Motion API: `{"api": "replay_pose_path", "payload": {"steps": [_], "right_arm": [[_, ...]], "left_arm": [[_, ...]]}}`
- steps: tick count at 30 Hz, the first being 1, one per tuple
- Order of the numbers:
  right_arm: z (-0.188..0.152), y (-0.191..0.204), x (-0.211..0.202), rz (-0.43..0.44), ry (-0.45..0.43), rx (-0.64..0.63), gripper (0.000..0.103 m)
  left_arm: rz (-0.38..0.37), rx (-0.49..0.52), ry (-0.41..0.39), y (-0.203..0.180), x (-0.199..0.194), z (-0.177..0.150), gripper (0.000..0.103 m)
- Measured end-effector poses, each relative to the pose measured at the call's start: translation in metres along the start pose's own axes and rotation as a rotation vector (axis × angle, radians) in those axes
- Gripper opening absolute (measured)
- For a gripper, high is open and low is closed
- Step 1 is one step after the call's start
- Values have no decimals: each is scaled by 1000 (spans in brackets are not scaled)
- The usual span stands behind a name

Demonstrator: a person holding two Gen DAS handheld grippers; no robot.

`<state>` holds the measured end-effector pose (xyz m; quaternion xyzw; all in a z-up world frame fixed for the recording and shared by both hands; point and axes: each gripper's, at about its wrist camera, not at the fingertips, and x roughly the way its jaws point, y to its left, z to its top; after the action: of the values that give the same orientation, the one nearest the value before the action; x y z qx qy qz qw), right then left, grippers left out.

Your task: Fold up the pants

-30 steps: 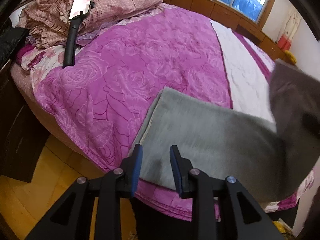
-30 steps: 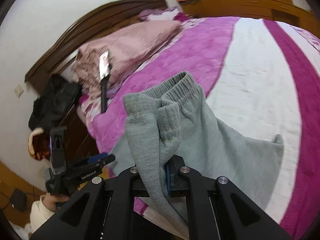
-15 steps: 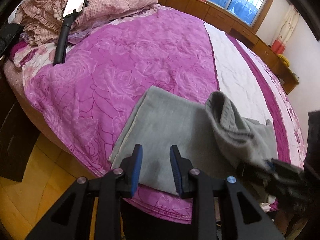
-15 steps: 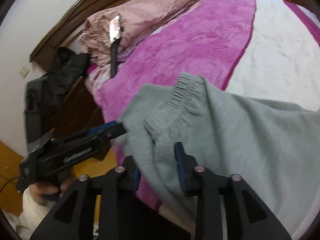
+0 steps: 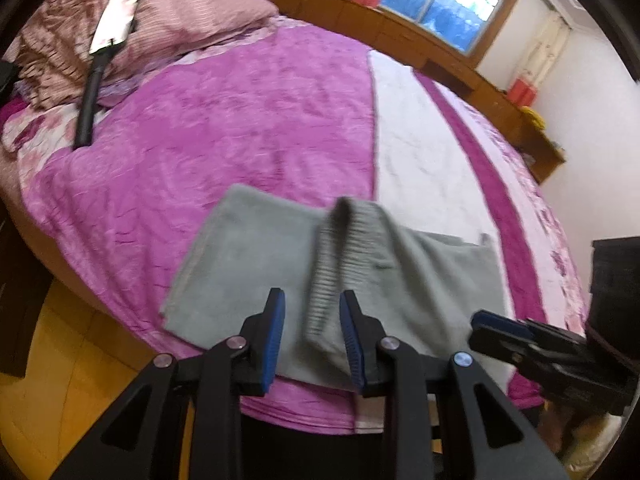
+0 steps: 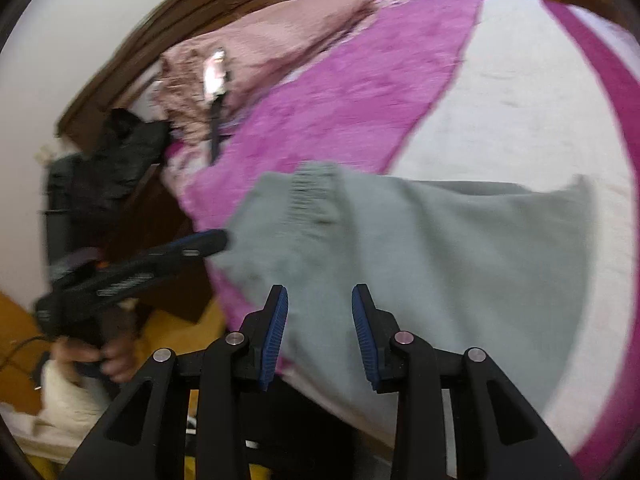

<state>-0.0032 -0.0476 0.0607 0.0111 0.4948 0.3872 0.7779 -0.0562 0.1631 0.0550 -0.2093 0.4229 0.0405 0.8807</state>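
Note:
The grey pants (image 5: 256, 264) lie folded over on the near edge of the magenta bed (image 5: 248, 128); the ribbed waistband (image 5: 340, 248) rests on top of the lower layer. My left gripper (image 5: 312, 336) is open and empty, hovering over the pants' near edge by the waistband. My right gripper (image 6: 320, 332) is open and empty over the pants (image 6: 440, 248). The right gripper also shows at the right of the left wrist view (image 5: 500, 332), and the left gripper at the left of the right wrist view (image 6: 200, 244).
A phone on a black stick (image 5: 100, 68) lies against the pink pillows (image 5: 192, 24) at the head of the bed. A dark wooden headboard (image 6: 168, 60) and black clothing (image 6: 116, 156) stand at the left. Wooden floor (image 5: 60, 360) lies below the bed edge.
My right gripper has laid the waistband end over the lower half of the pants and opened, letting go. My left gripper stays open above the near edge.

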Motion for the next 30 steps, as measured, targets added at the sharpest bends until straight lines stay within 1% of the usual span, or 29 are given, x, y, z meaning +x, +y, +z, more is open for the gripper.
{"api": "replay_pose_path", "payload": {"steps": [3,5,8,11,13,16,19,22,28,30], "right_arm": [[-9,-19,-11,-90,-2,37,26],[-16,-29,-15,-132,3,52,26],[-28,-44,-19,-177,23,72,26],[-40,-57,-15,-181,58,99,26],[-46,-63,-11,-180,83,113,26],[-50,-64,-8,-183,92,102,26],[-50,-63,-7,-184,93,95,27],[-51,-66,-7,-172,92,108,27],[-52,-67,-5,-167,97,118,27],[-52,-67,-6,-166,97,119,27]], "left_arm": [[-40,32,10,-17,-1,-2,29],[-59,58,28,-28,5,-5,29],[-40,75,66,-36,17,-12,29],[6,76,97,-36,31,-17,29],[22,64,118,-33,39,-20,29],[42,55,127,-29,43,-22,29],[84,47,131,-27,45,-23,29],[82,27,138,-22,47,-25,29],[86,39,136,-24,52,-26,32],[74,39,124,-23,54,-27,32]]}}
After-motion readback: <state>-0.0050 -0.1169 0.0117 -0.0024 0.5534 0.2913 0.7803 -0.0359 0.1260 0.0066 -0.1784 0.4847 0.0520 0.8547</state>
